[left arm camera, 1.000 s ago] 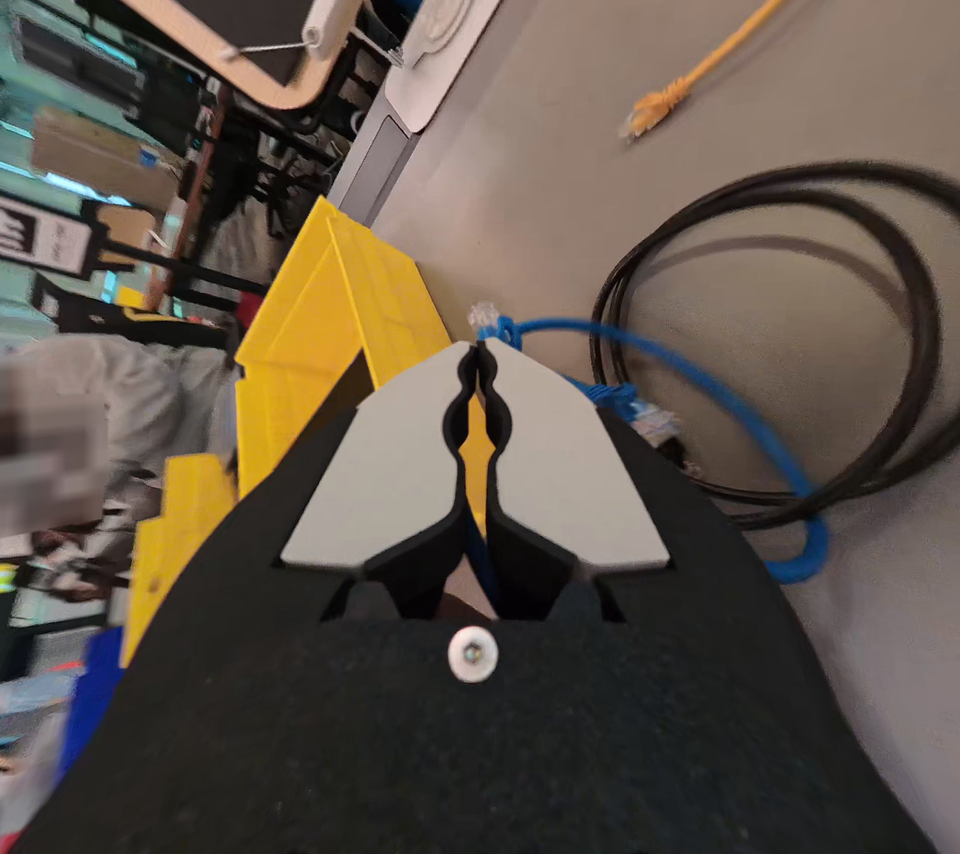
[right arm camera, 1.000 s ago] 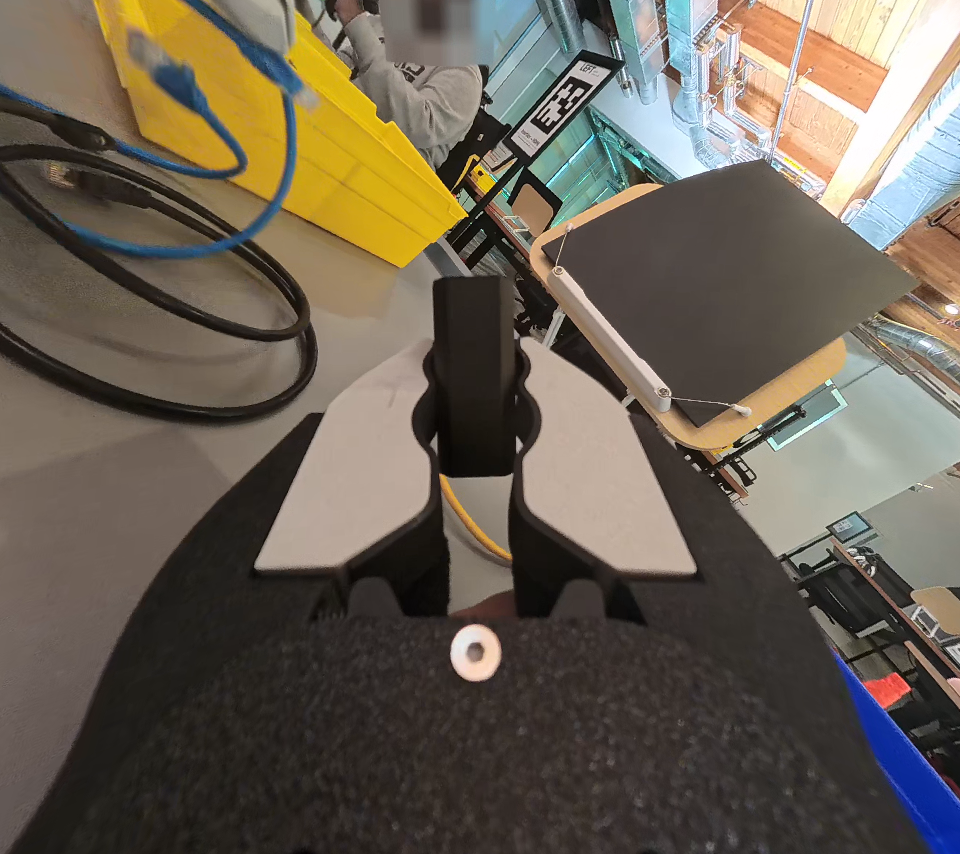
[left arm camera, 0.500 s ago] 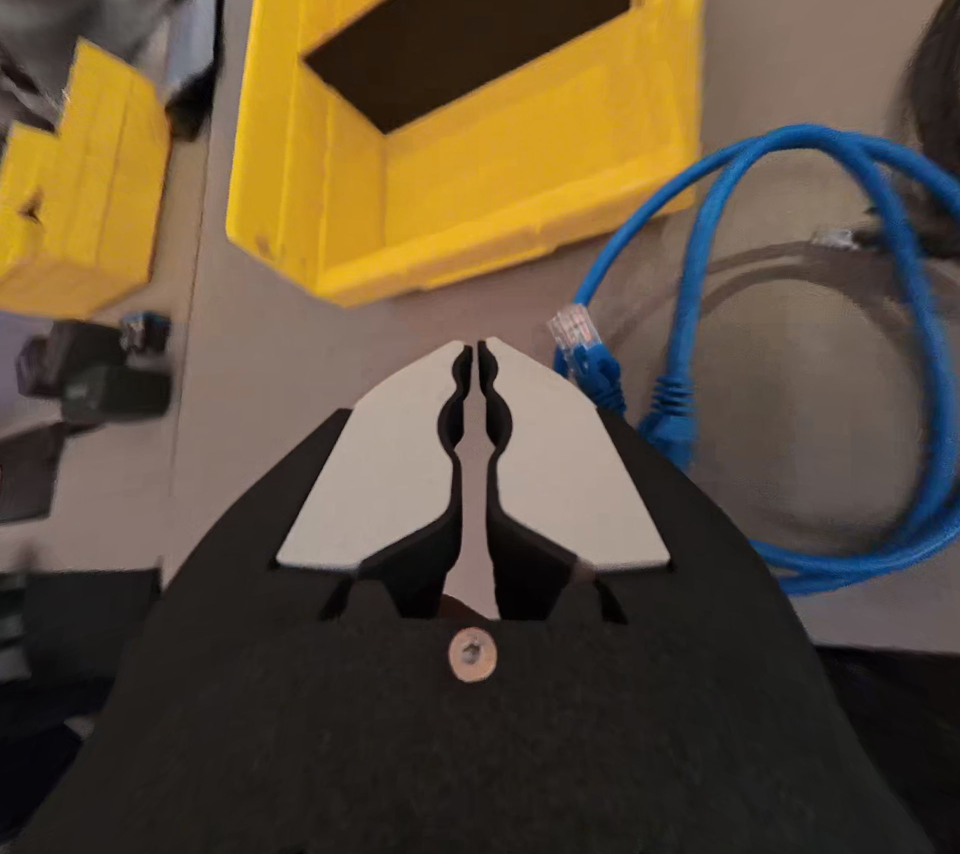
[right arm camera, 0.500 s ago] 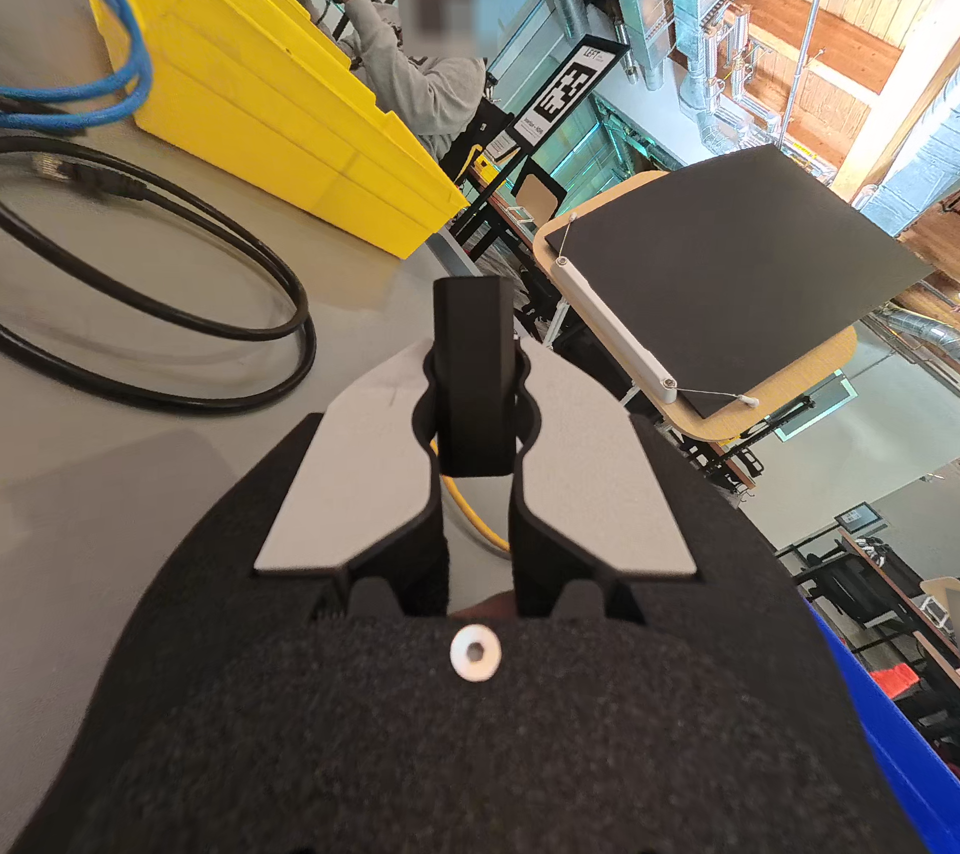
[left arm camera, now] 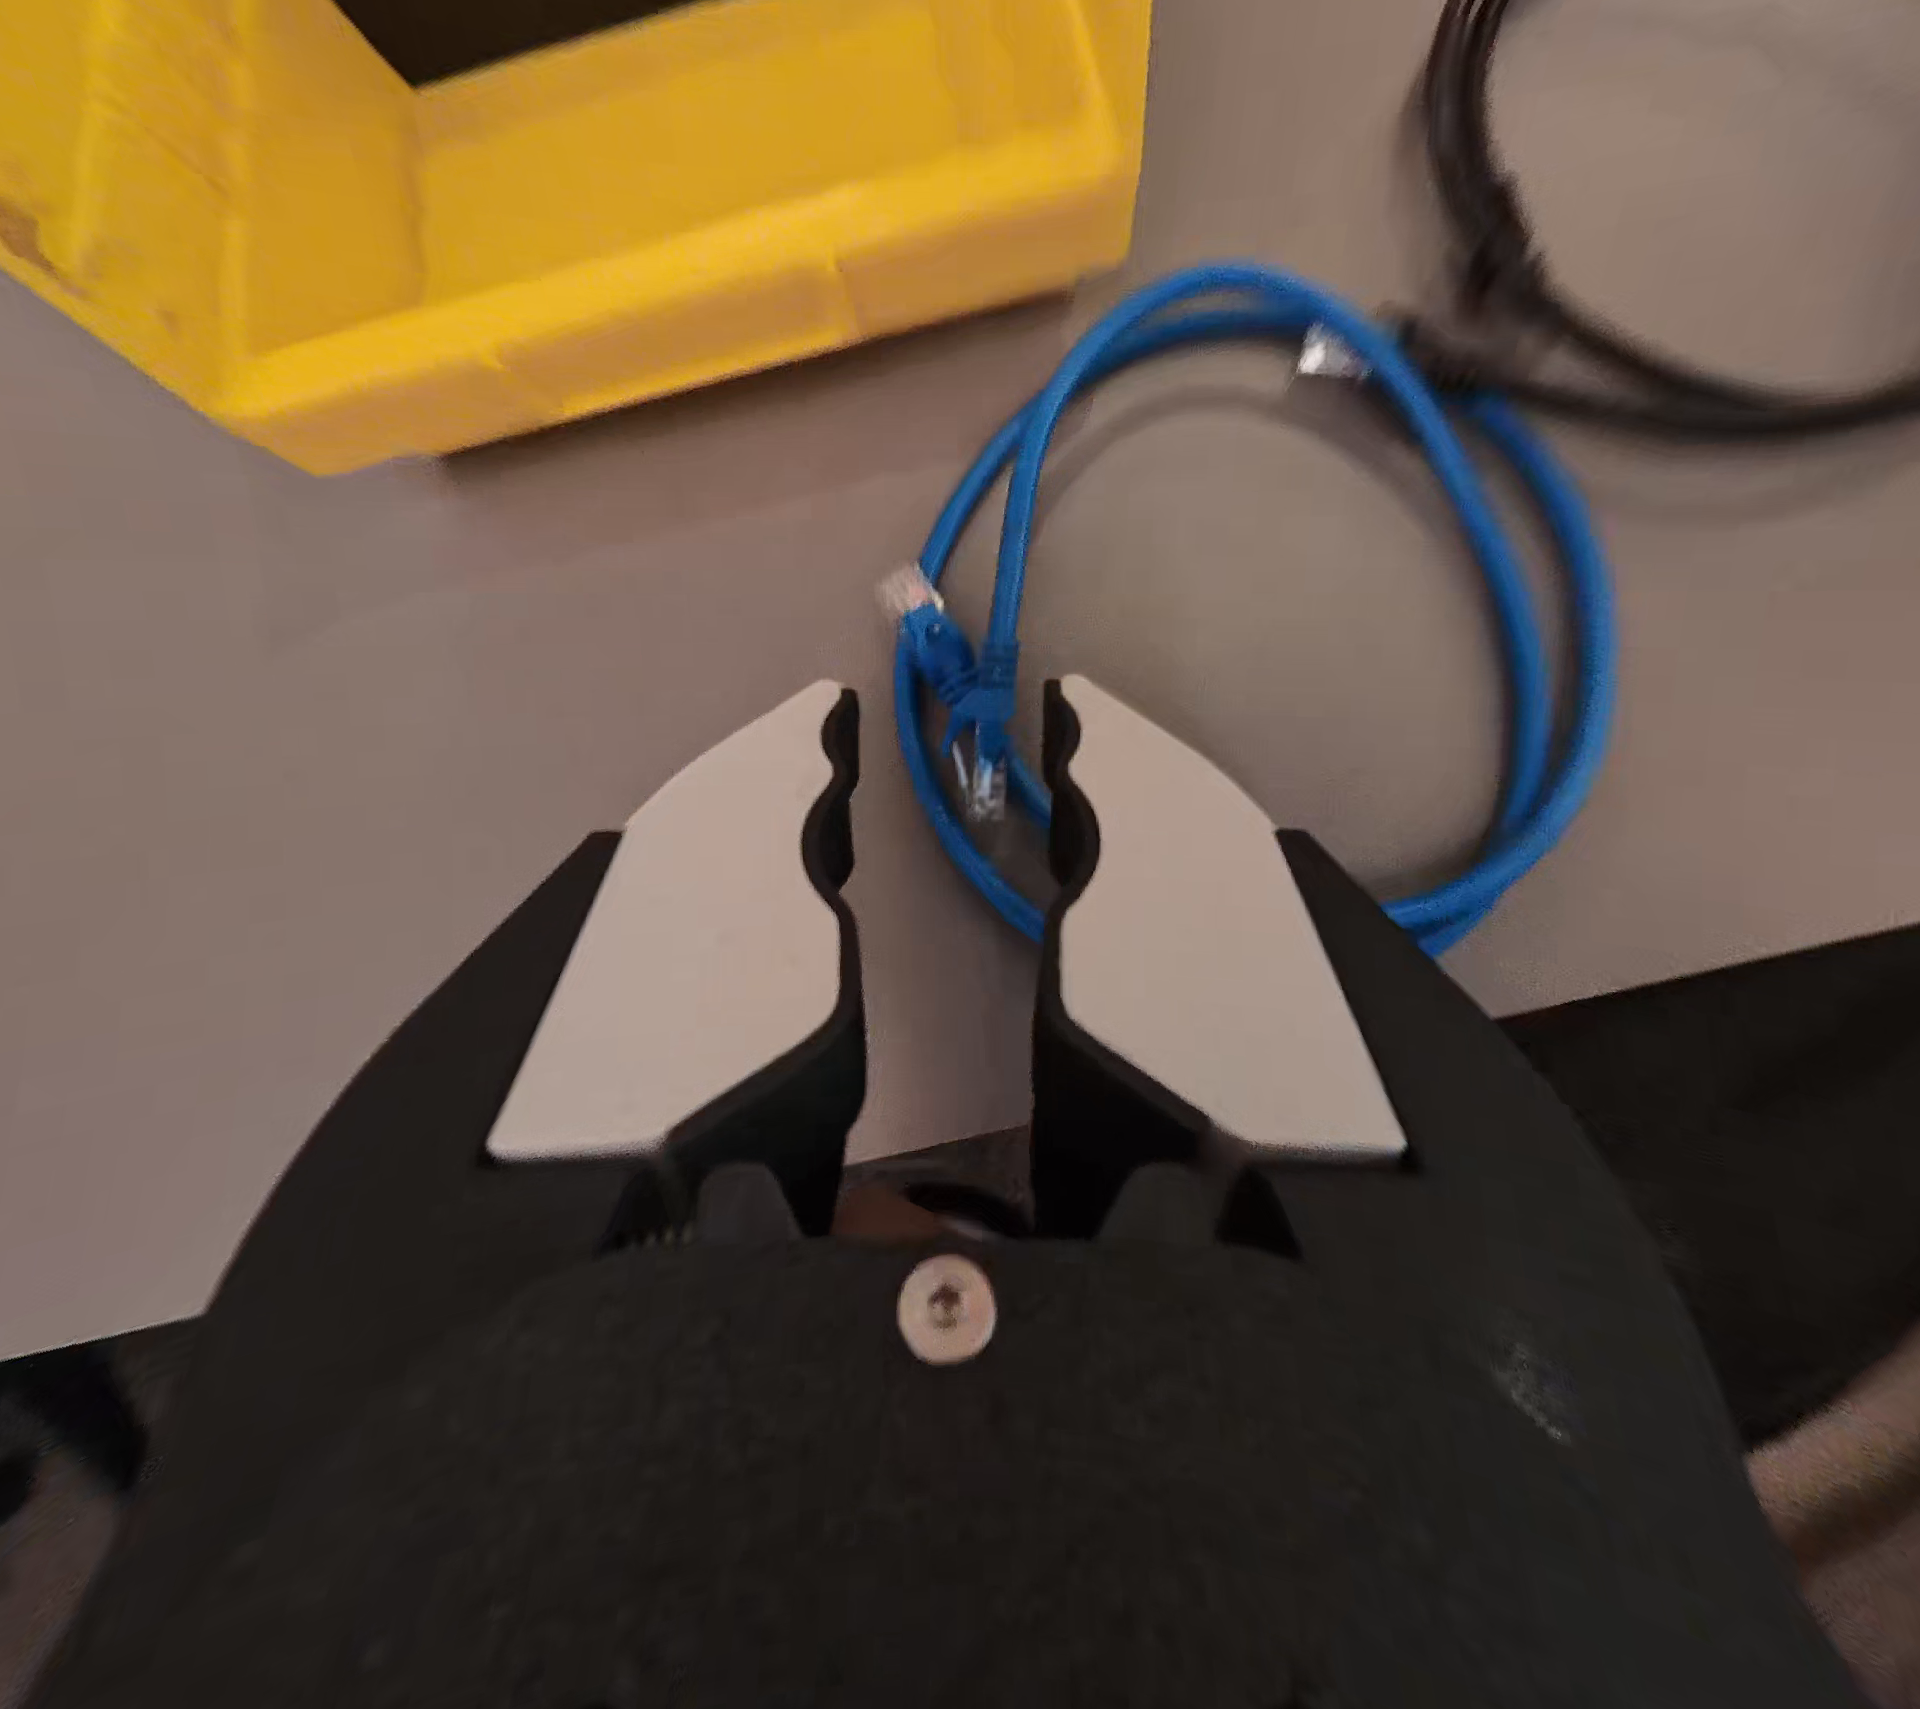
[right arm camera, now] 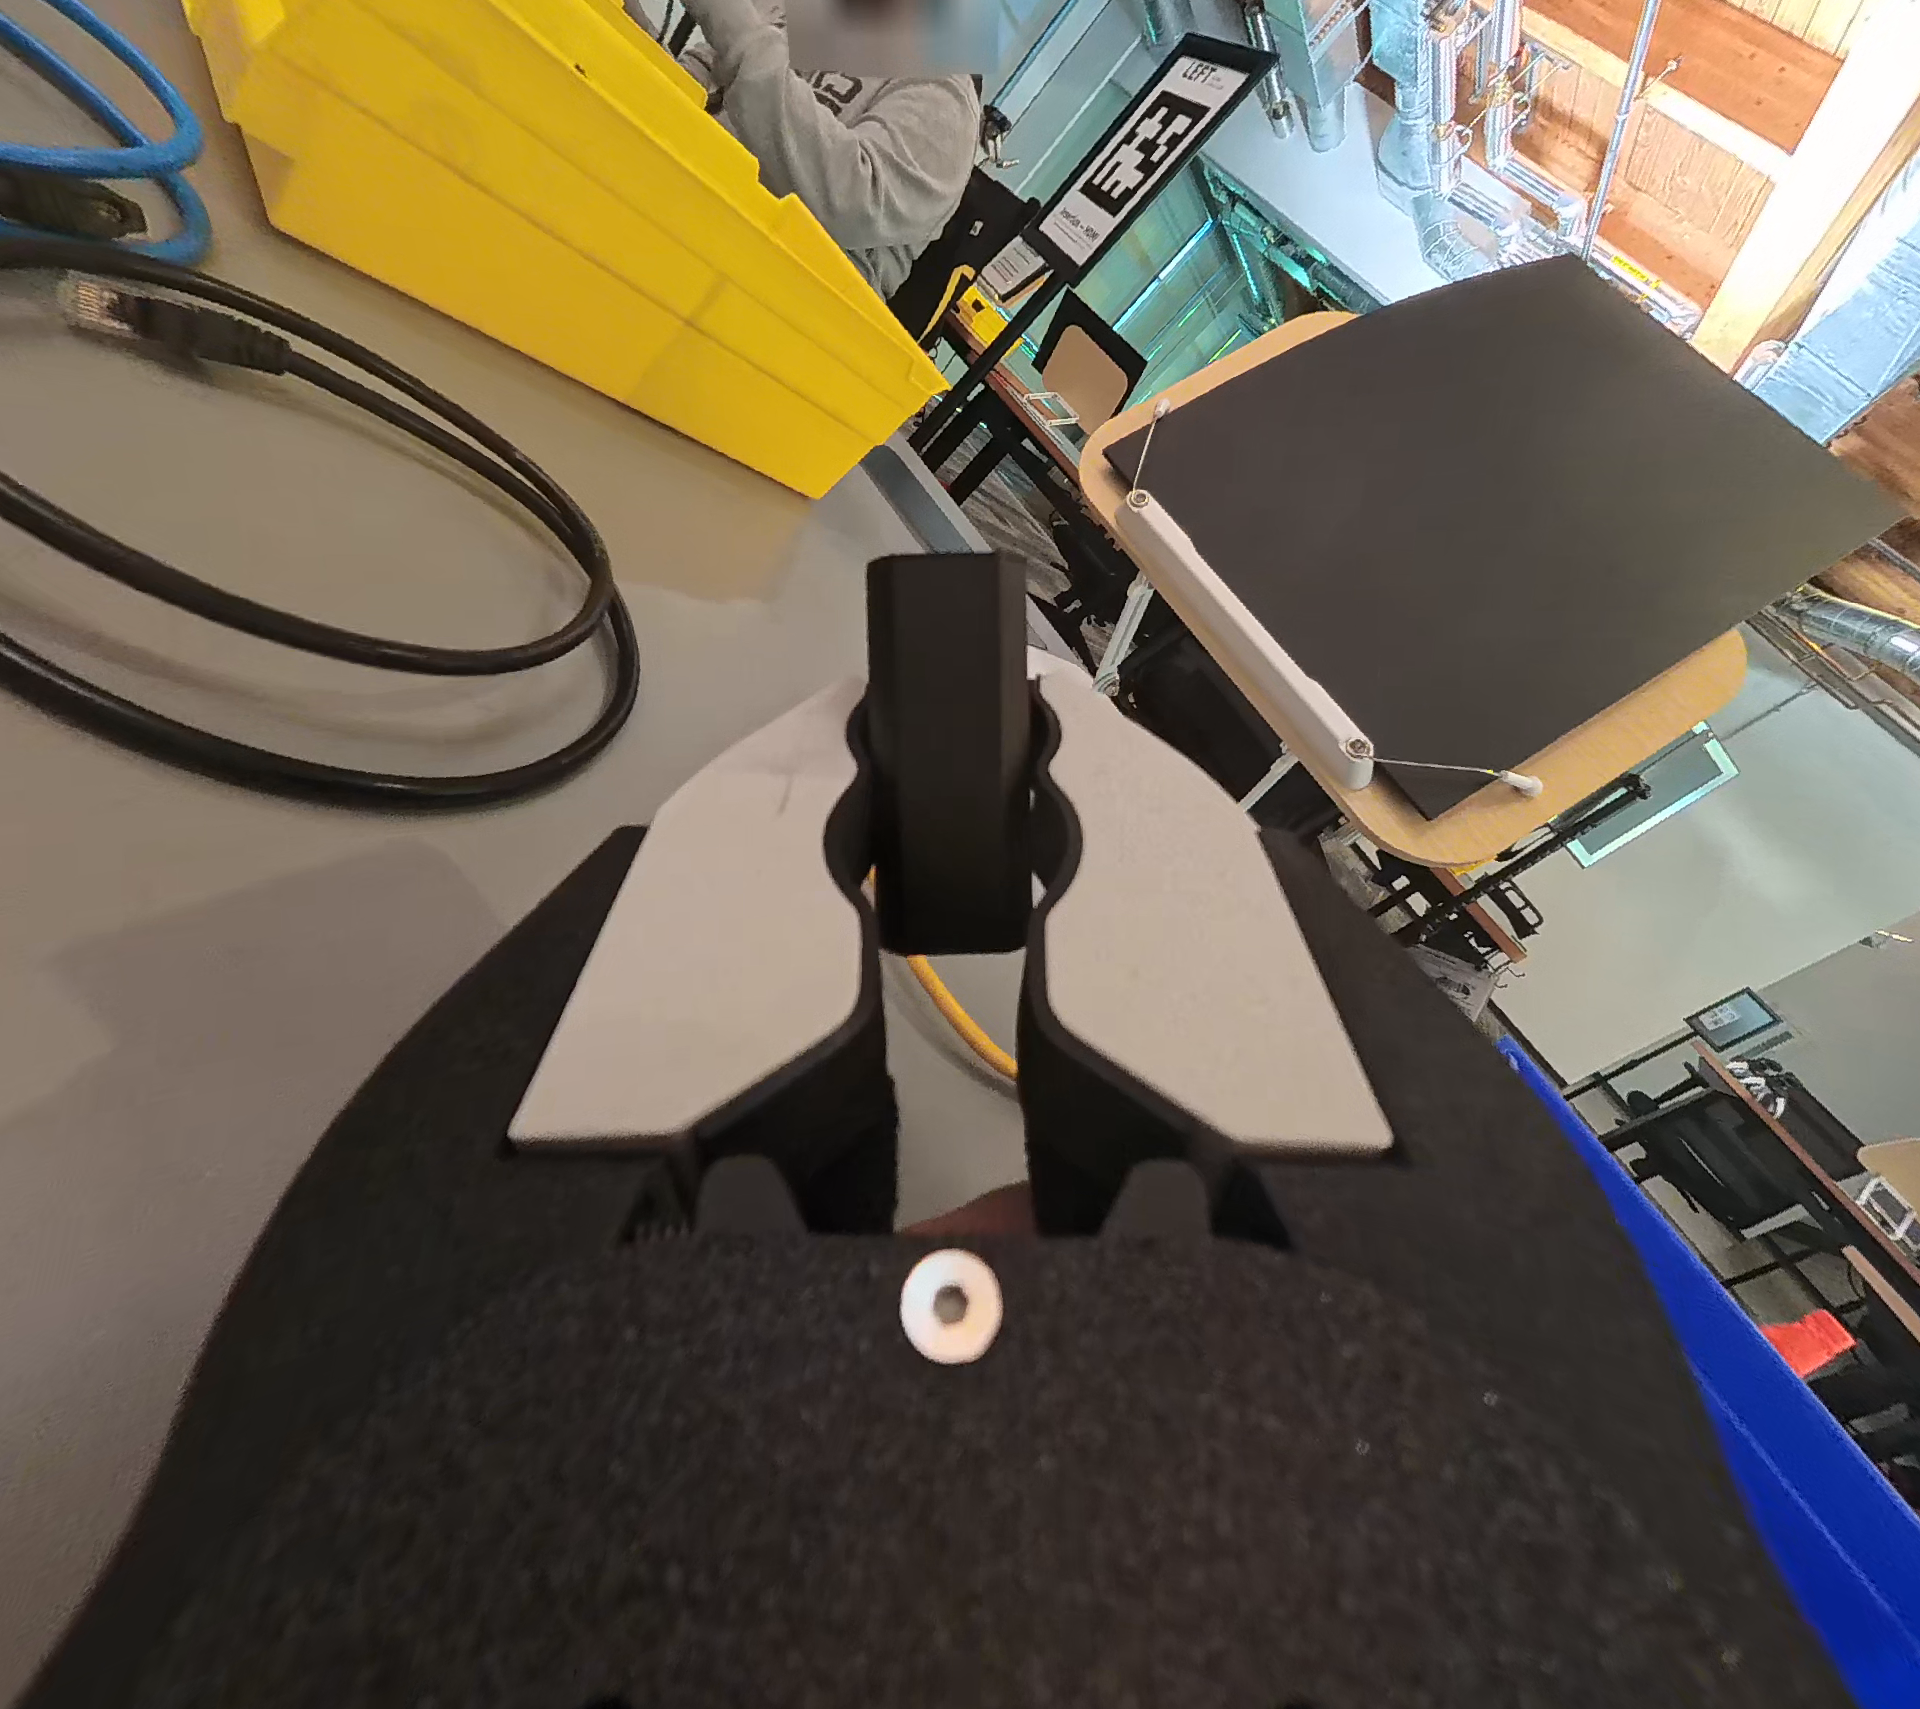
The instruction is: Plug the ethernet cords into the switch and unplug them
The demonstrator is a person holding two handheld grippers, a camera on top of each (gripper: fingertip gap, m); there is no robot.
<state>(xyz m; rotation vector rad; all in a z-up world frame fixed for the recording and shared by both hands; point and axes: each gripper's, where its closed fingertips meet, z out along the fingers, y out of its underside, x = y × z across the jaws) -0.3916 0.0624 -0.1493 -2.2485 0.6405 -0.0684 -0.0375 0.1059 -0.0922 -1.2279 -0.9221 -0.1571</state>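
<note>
**L gripper open over blue cord, R clamped on the switch**

My left gripper [left arm camera: 951, 729] hangs over the grey table [left arm camera: 416, 724] w/ jaws spread to a moderate gap, nothing between the pads. The blue ethernet cord [left arm camera: 1558, 620] lies coiled just ahead, and one of its clear plugs [left arm camera: 982, 781] sits right in the gap as seen from above. A second plug [left arm camera: 909, 599] rests a bit farther out, by the left-hand side of the loop. I judge that's why I'm lined up here: the plug end is what I need to pinch, not the slack cable. Can't tell how high I am above it; the view is blurred.

My right gripper [right arm camera: 951, 786] is closed tight on a black boxy body [right arm camera: 951, 755], which I take for the switch, held up off the table and pointing away from me. Ports aren't visible from this side, so I can't say which face they're on. Holding it aloft prob. keeps a port reachable for the other hand.

Other stuff: yellow bin [left arm camera: 675, 236] just beyond the blue coil, black cable [right arm camera: 416, 620] looped nearby w/ its own plug [right arm camera: 104, 303], a bit of yellow cord [right arm camera: 956, 1015] showing under the switch. A person in a grey top [right arm camera: 862, 142] works at another bench in the bkgd.

Nothing plugged yet, as far as I can see. Next, I reckon: drop, close on the boot behind the plug.
</note>
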